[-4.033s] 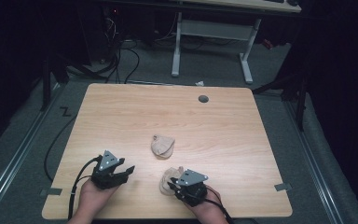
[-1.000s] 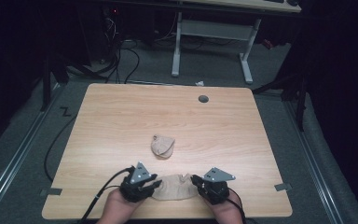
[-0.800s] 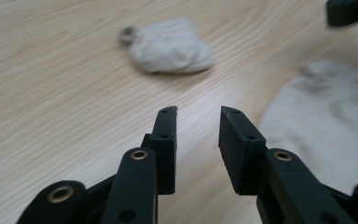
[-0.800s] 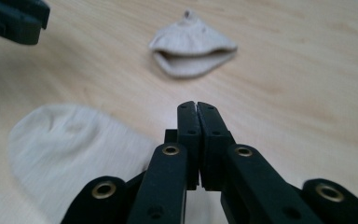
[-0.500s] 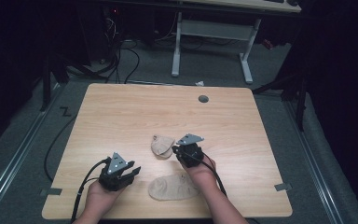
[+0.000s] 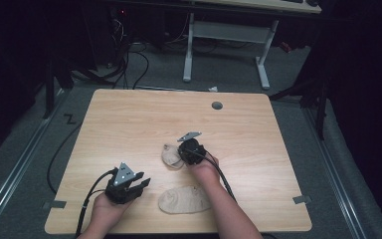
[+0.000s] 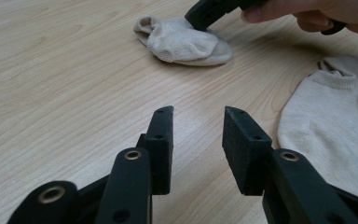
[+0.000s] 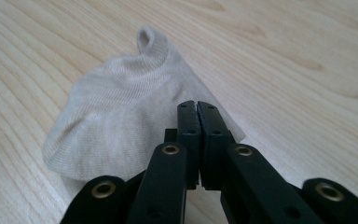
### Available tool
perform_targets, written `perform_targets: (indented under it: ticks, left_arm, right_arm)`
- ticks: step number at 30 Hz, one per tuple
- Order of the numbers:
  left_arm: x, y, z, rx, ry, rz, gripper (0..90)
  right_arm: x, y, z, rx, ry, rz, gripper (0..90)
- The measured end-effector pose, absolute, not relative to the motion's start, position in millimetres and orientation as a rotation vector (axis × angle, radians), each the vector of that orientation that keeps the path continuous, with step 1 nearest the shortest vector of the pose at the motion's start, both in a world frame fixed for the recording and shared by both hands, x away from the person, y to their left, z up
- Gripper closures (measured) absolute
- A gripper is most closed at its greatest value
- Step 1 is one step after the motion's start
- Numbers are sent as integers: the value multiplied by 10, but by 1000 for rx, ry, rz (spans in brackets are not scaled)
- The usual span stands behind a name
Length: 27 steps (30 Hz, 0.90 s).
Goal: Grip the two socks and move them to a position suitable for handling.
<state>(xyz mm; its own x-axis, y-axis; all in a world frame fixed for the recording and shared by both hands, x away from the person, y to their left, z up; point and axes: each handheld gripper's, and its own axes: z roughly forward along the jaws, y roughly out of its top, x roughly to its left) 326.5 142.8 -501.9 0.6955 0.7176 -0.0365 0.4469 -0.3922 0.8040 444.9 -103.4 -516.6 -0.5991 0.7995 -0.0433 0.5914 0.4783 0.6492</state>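
Observation:
Two beige socks lie on the wooden table (image 6: 129, 114). One sock (image 6: 184, 199) (image 7: 331, 112) is spread flat near the front edge. The other sock (image 6: 170, 155) (image 7: 182, 42) (image 8: 116, 116) sits crumpled mid-table. My right gripper (image 6: 188, 148) (image 8: 196, 106) (image 7: 200, 16) is shut, its tips resting at the crumpled sock's right edge; I see no fabric between the pads. My left gripper (image 6: 138, 183) (image 7: 198, 114) stands open just left of the flat sock. Its jaws have just been opening, and nothing is between them.
A round cable hole (image 6: 217, 105) sits near the table's far edge. Beyond the table stand a white desk frame (image 6: 224, 30) and cables (image 6: 134, 59) on the grey floor. Bare wood lies to the left, right and back.
Both grippers have left the flat sock, which now lies spread near the front edge. The left hand has drawn back to the left. The right hand has moved away from me to the crumpled sock.

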Motion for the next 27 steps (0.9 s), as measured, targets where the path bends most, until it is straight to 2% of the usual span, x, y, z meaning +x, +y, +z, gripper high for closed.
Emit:
perform_targets:
  ticks: [8,18,27]
  left_arm:
    - [3254,1382,-5023,2068,868,402,637]
    - [3241,1340,-5036,2078,858,404,638]
    - [3261,1331,-5043,2077,868,408,646]
  right_arm:
    - [4224,-1161,-5176,1186,2379,849,888]
    - [3701,-1409,-5181,1161,2367,858,883]
    - [3553,-1461,-5094,1151,2334,941,797]
